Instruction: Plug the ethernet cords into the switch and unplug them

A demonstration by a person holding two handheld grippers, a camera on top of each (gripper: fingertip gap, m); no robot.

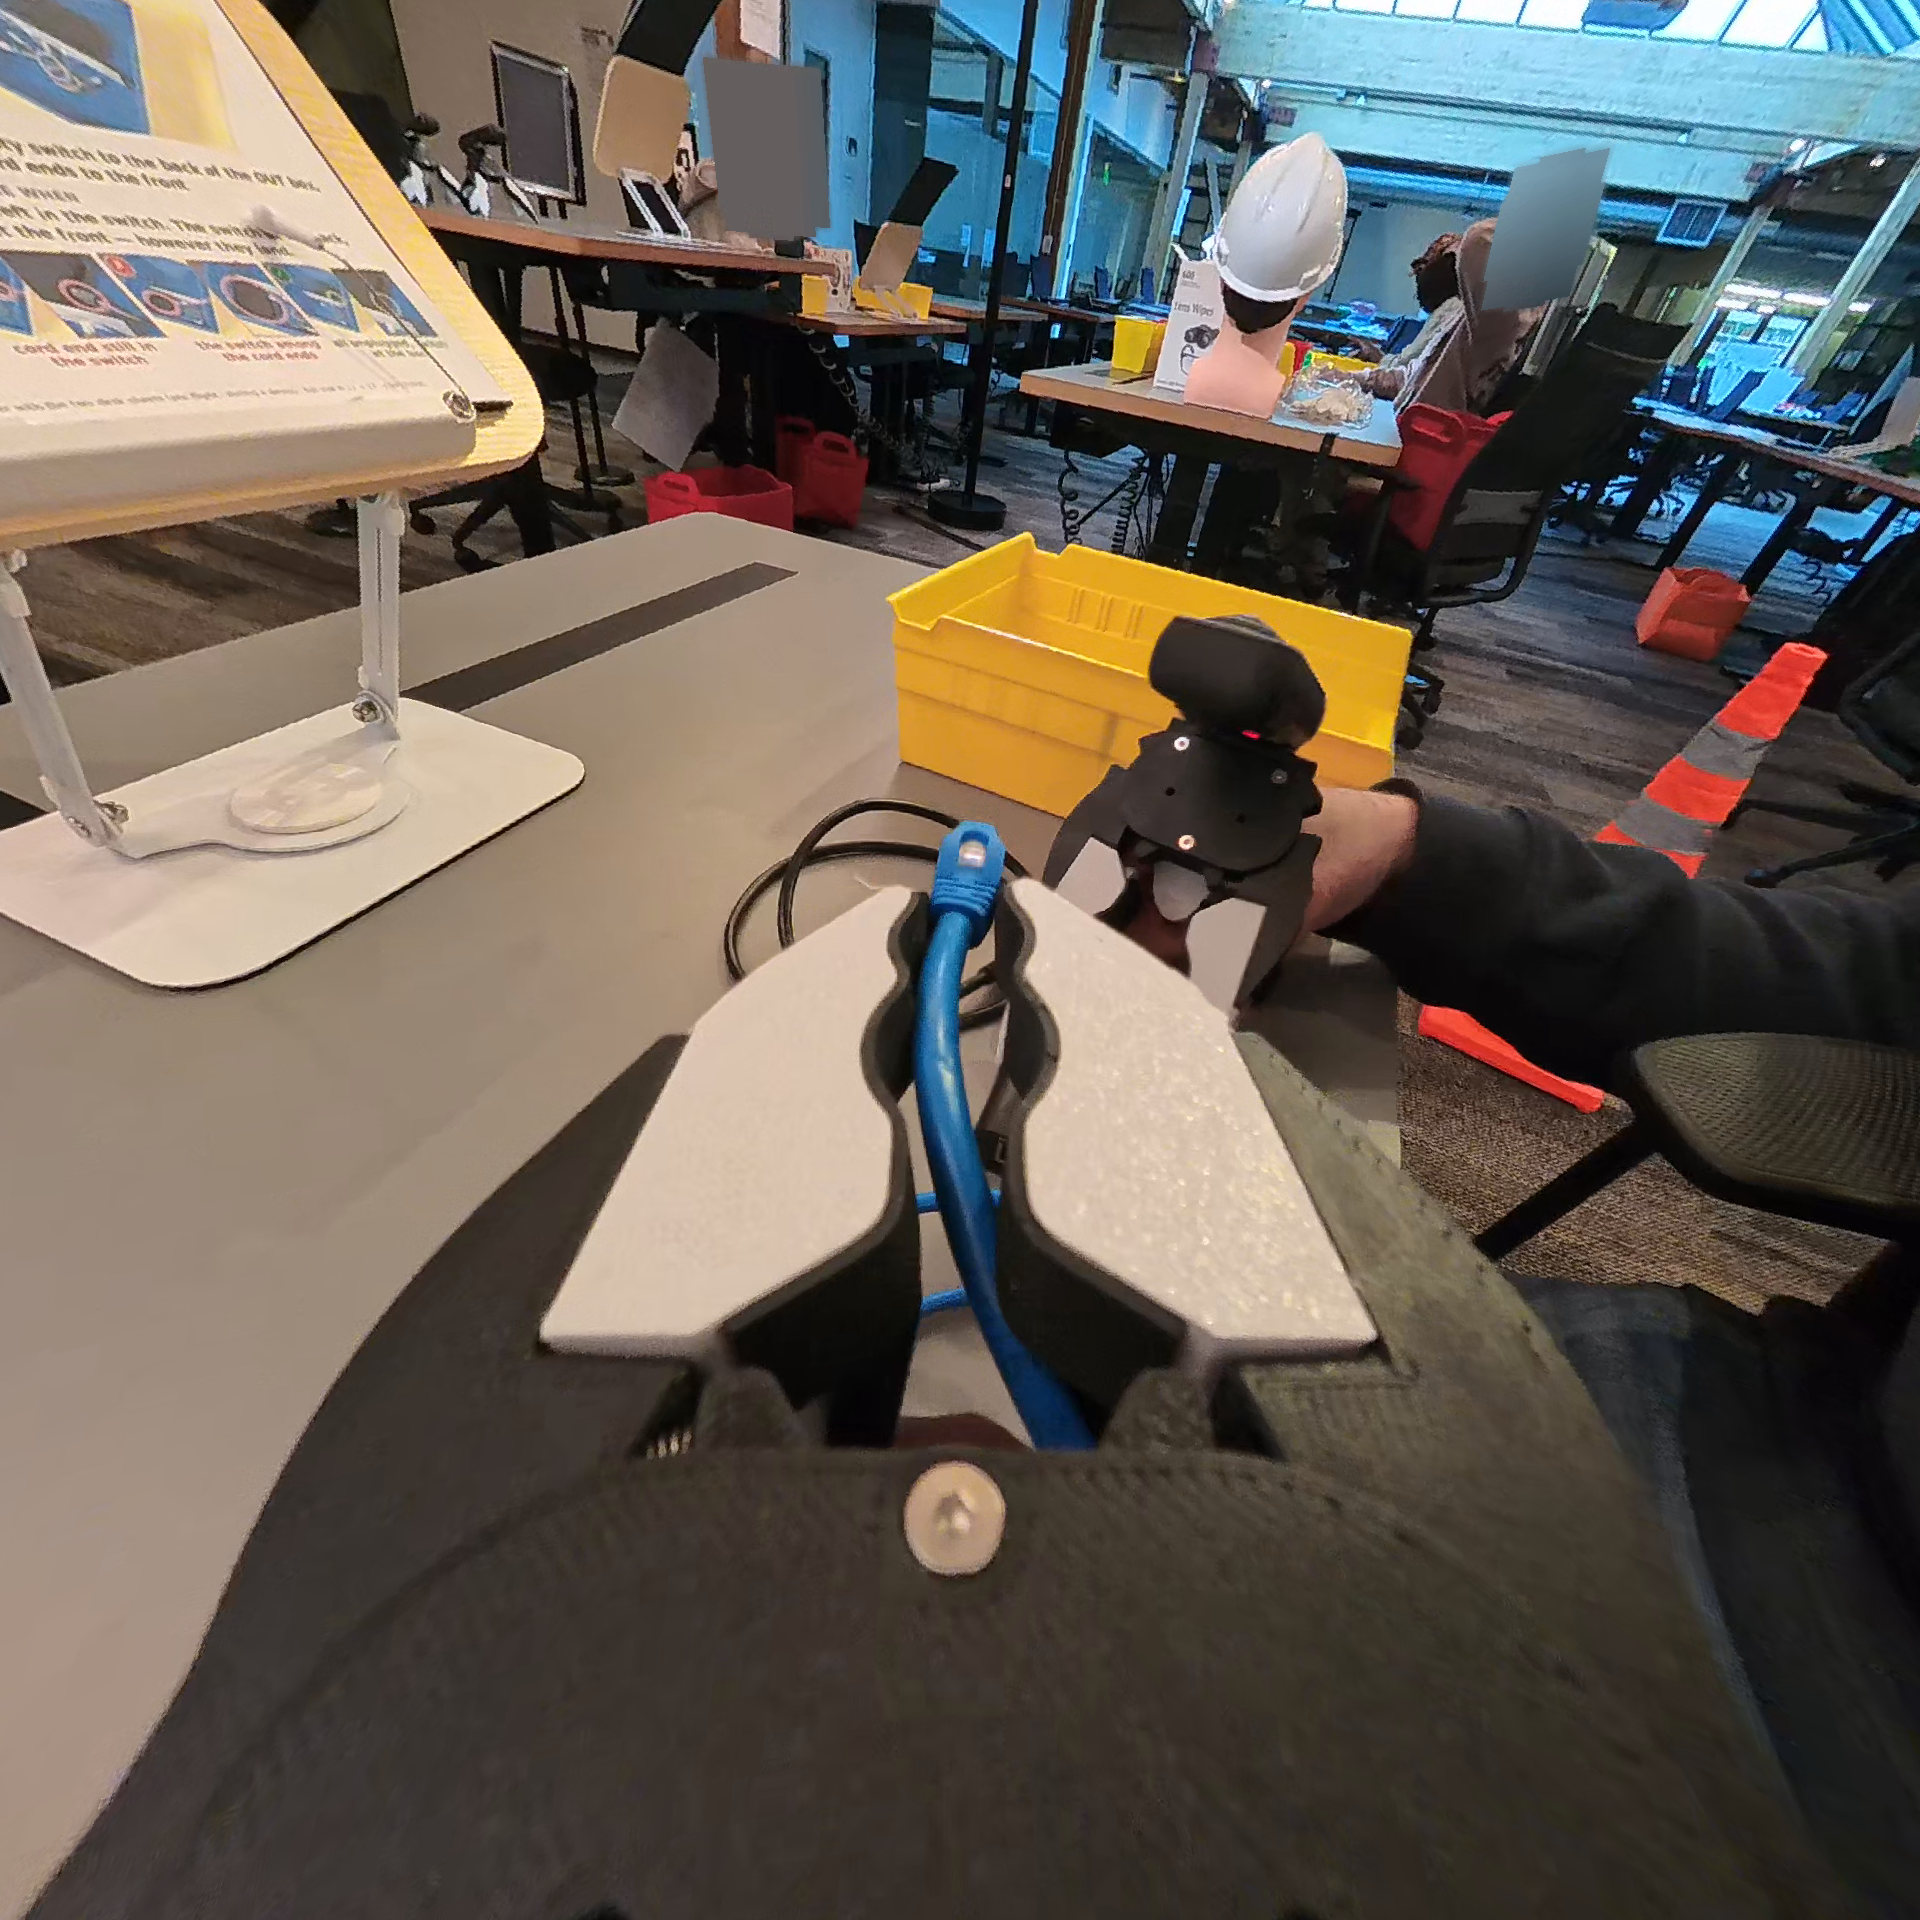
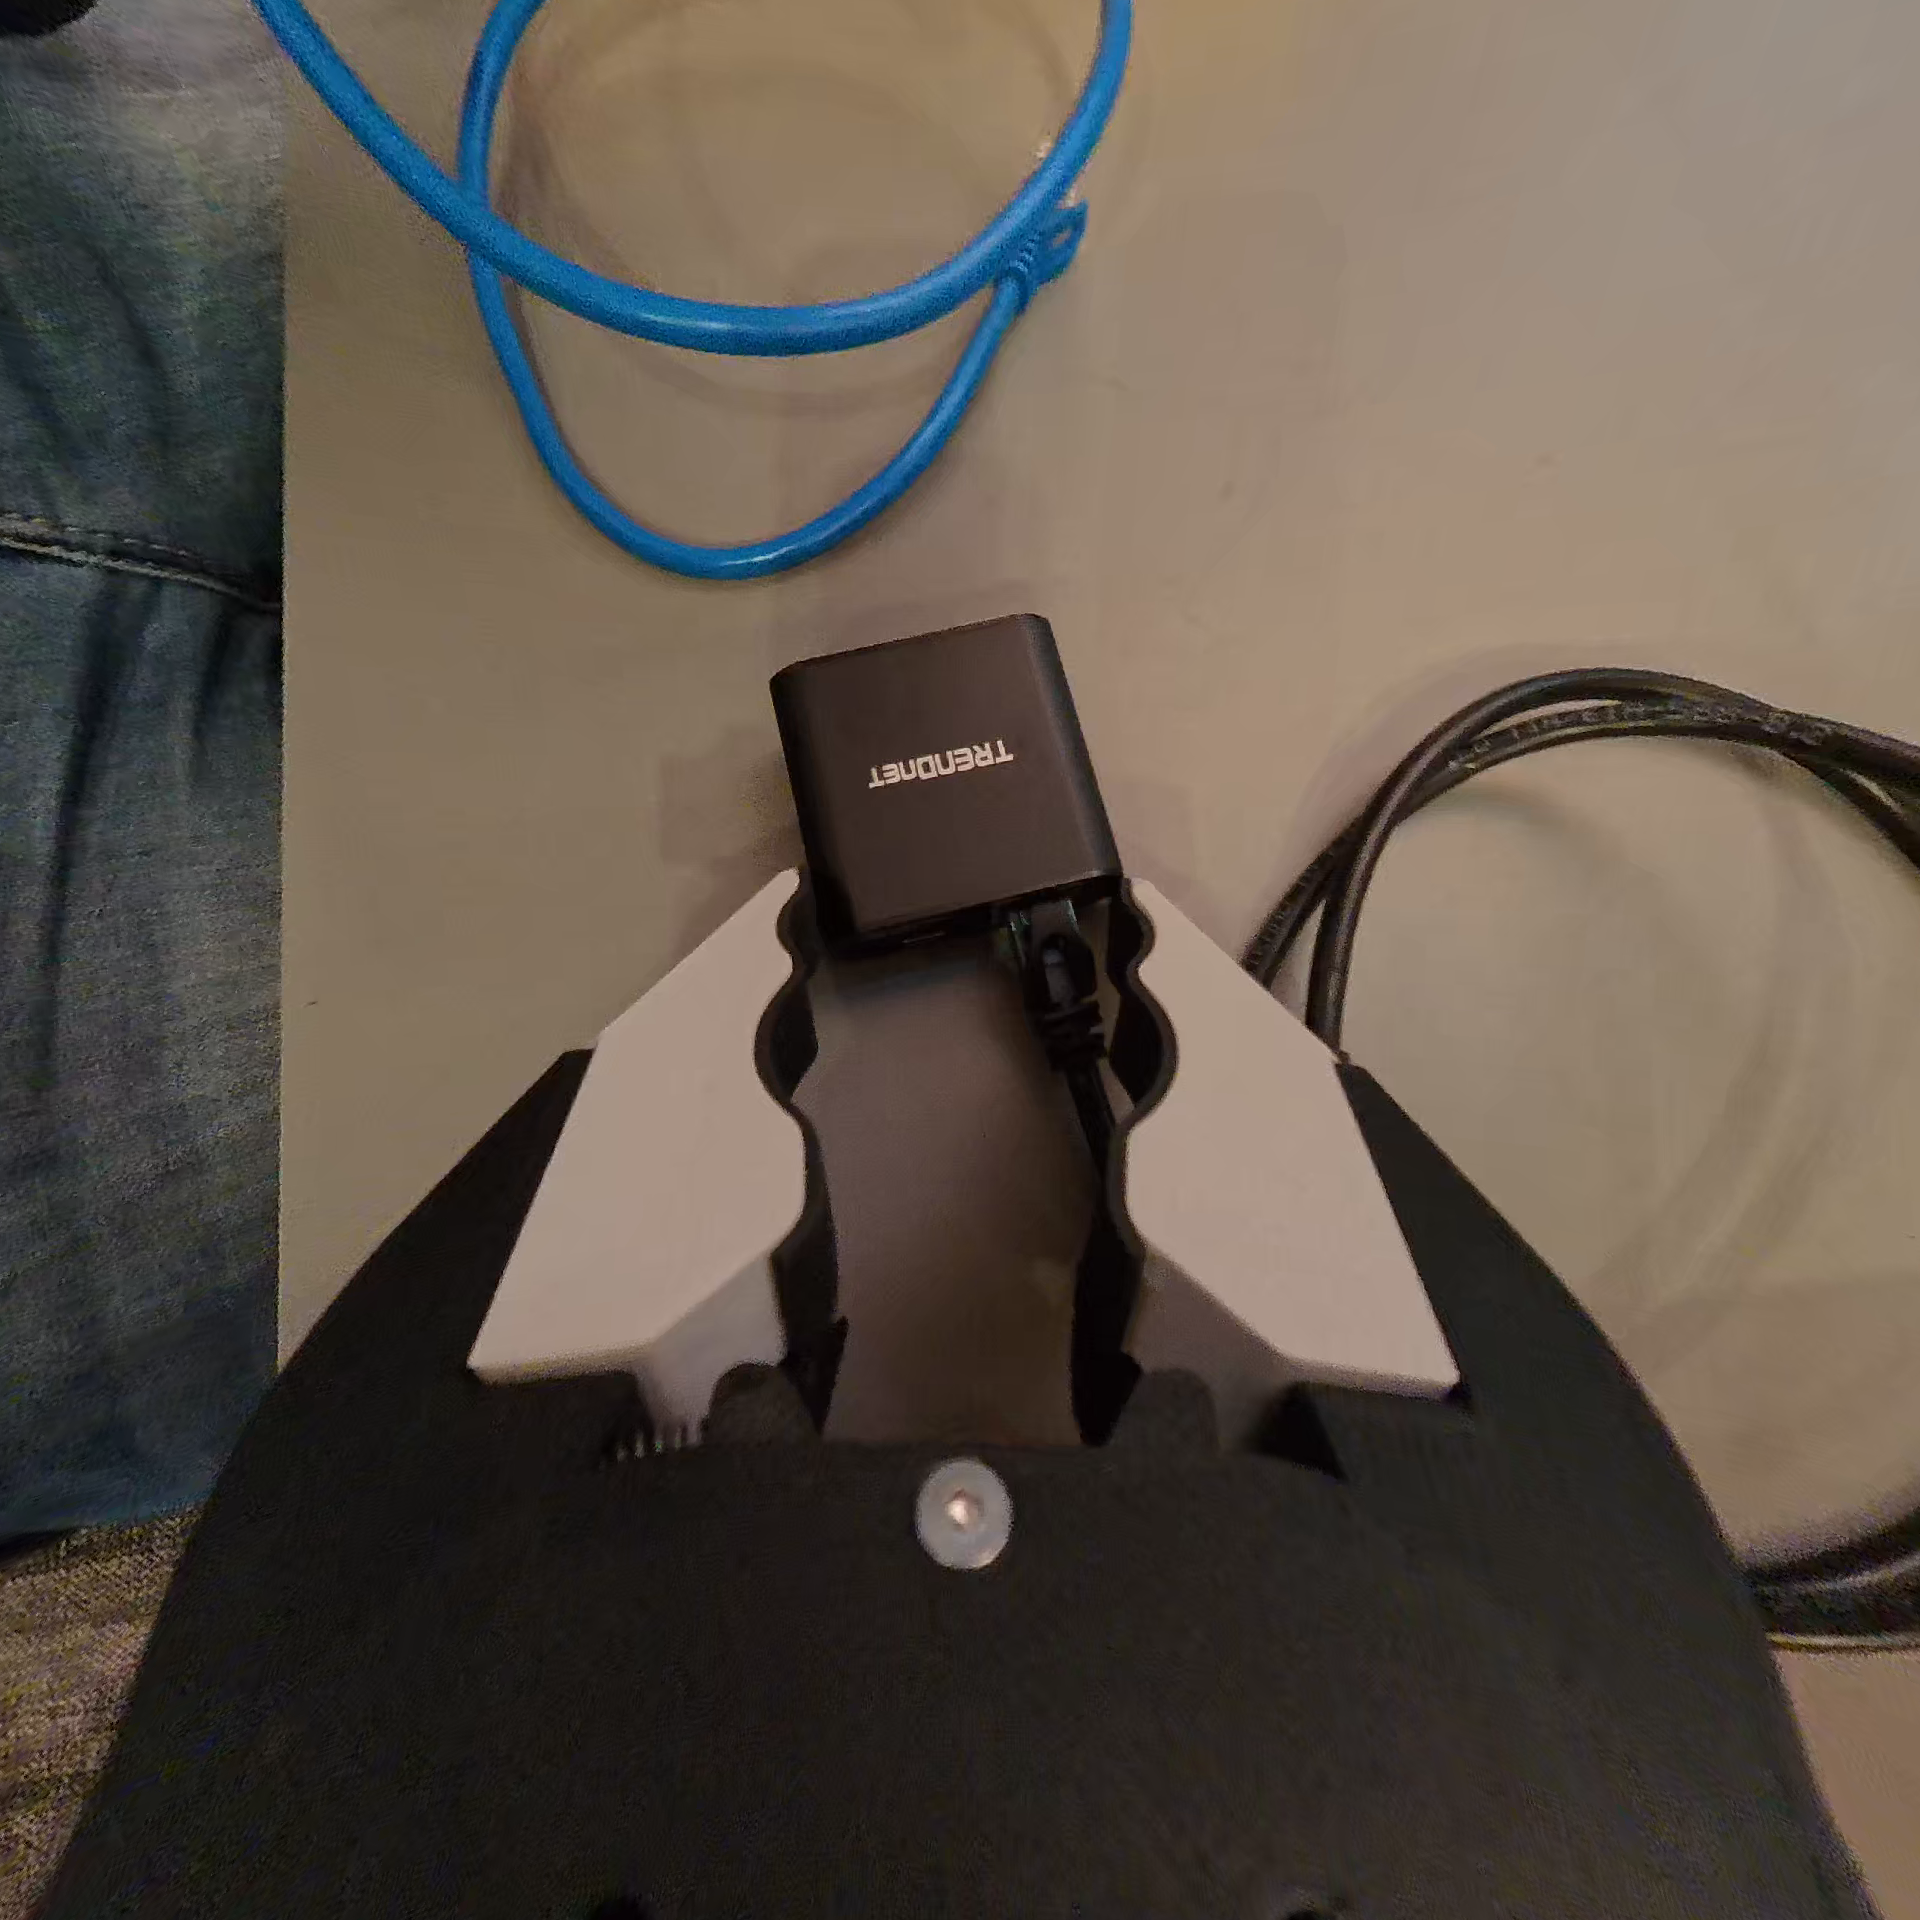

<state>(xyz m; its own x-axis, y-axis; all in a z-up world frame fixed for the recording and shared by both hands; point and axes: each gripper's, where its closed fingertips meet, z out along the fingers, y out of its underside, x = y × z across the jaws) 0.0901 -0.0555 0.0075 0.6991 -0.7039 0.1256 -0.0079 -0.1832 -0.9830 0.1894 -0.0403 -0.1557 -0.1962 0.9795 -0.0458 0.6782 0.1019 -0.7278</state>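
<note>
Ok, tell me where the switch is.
In the right wrist view, the black switch lies on the grey table, its near end between the right gripper's fingers.

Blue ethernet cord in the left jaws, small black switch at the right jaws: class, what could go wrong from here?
1. The left gripper pinches the blue cord behind its plug, so the plug may bend aside when pressed toward a port.
2. The switch sits only at the tips of the right gripper; it may slide on the table.
3. The black cord already plugged in crowds the free port.
</note>
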